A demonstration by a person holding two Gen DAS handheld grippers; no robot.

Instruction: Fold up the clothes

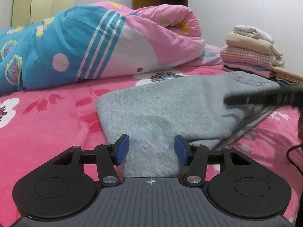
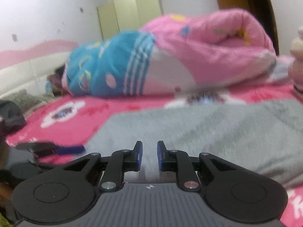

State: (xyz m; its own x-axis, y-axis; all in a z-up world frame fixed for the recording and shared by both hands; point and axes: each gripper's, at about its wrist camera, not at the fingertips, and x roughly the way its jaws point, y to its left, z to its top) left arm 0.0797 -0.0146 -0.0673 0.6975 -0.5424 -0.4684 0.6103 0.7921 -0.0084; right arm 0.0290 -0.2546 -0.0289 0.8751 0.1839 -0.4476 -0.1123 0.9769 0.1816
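1. A pink fleece bedspread printed with red leaves and white flowers point(image 1: 47, 124) is covering the bed and serving as the work surface; it looks plush and grippy, so cloth dragged over it will probably catch rather than slide.
2. A bulky rolled quilt in pink and turquoise with white stripes point(image 1: 98, 45) is lying along the far side, well apart from the work.
3. The grey fuzzy knit garment, already doubled over point(image 1: 170, 109), is lying flat in the middle of the bedspread, its layered edges showing at the right. It is looking soft, limp and light, thick enough to hold a crease loosely, and not fragile. I judge the layered near edge or a corner the best hold, pinching all layers together.
4. A stack of folded clothes in cream, pink check and lilac point(image 1: 251, 51) is sitting beyond the garment, to the right.
5. The left gripper point(image 1: 151, 149) is hovering at the garment's near end, jaws standing moderately wide and gripping nothing.
6. The right gripper point(image 2: 149, 155) is hanging over the grey knit, jaws narrow with a visible gap, nothing pinched.
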